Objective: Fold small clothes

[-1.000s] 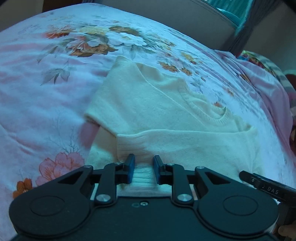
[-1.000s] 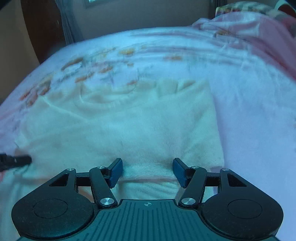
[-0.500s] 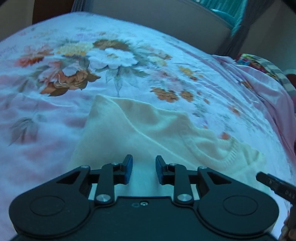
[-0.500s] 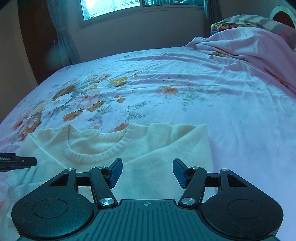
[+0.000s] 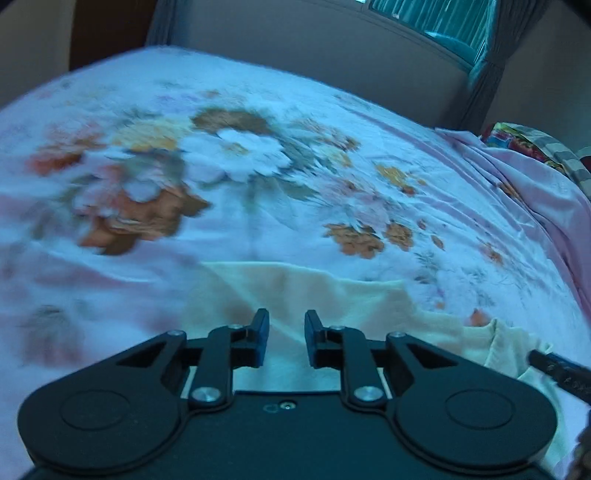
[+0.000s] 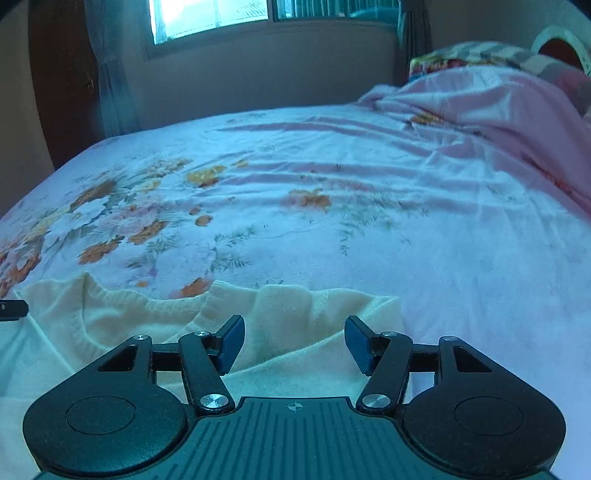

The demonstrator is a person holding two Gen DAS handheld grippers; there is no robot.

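A small cream knit sweater (image 6: 295,314) lies folded on the floral bedsheet, its ribbed neckline (image 6: 147,306) toward the far side. In the left wrist view the sweater (image 5: 295,291) fills the area just ahead of the fingers. My left gripper (image 5: 286,332) is open with a narrow gap and empty, above the sweater's left part. My right gripper (image 6: 295,339) is wide open and empty, above the sweater's right shoulder. Each gripper's tip shows at the edge of the other's view.
The bed has a pink and white floral sheet (image 6: 332,184). A crumpled pink blanket (image 6: 498,110) and a colourful pillow (image 6: 461,59) lie at the right. A wall with a window (image 6: 221,18) stands beyond the bed.
Both grippers have drawn back and tilted up from the sweater, so more of the bed and wall shows. The sweater now sits lower in both views. Both stay open.
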